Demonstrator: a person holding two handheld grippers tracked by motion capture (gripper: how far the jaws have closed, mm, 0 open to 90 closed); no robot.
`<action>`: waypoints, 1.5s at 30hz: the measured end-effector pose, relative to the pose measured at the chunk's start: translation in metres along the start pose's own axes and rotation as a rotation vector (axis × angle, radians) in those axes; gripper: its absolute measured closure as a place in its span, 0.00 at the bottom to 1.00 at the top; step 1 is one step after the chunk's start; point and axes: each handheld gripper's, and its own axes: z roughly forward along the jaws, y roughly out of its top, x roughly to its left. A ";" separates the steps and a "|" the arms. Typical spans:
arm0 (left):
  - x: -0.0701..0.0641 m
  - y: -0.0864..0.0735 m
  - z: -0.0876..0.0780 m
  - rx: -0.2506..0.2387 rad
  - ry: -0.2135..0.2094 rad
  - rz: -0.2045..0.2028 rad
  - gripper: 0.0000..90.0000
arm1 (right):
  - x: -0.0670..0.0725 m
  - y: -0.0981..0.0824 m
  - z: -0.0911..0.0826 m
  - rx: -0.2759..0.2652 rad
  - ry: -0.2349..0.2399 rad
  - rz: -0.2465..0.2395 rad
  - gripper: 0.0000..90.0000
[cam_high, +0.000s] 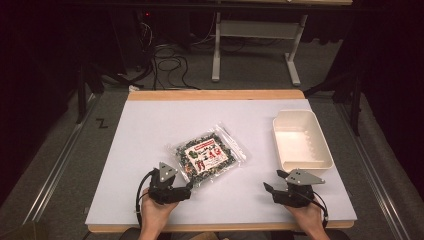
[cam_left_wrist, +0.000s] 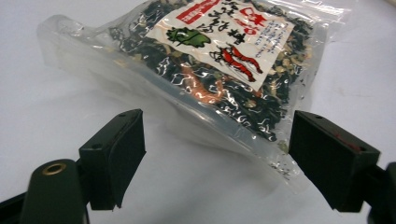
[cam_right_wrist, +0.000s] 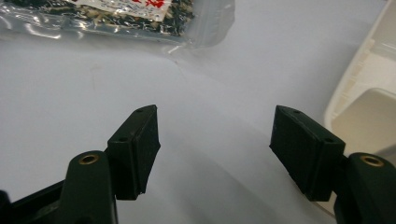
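Note:
A clear plastic bag of dark dried food (cam_high: 208, 156) with a white and red label lies flat in the middle of the white table. My left gripper (cam_high: 189, 184) sits at the bag's near left corner, open, its jaws spread on either side of the bag's near edge (cam_left_wrist: 243, 135) without touching it. My right gripper (cam_high: 276, 181) rests open near the table's front right, nothing between its jaws; its view shows the bag's corner (cam_right_wrist: 154, 18) far ahead at the upper left. The left gripper (cam_left_wrist: 217, 158) and the right gripper (cam_right_wrist: 215, 154) both show wide gaps.
A cream plastic tray (cam_high: 301, 140), nothing in it, stands at the right side of the table, just beyond the right gripper; its rim (cam_right_wrist: 355, 79) appears at the right. The white table surface (cam_high: 165, 120) has free room at the back and left. Cables and a table frame lie on the floor beyond.

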 end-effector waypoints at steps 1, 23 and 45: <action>0.001 0.000 0.000 0.001 0.001 -0.004 0.22 | -0.001 0.000 0.000 0.010 -0.003 0.005 0.37; 0.012 0.008 0.011 -0.002 0.008 -0.011 0.25 | 0.010 0.020 0.006 0.026 0.146 0.087 0.17; 0.009 0.000 0.014 0.009 0.014 -0.014 0.26 | 0.004 0.053 0.028 0.105 0.144 0.047 0.59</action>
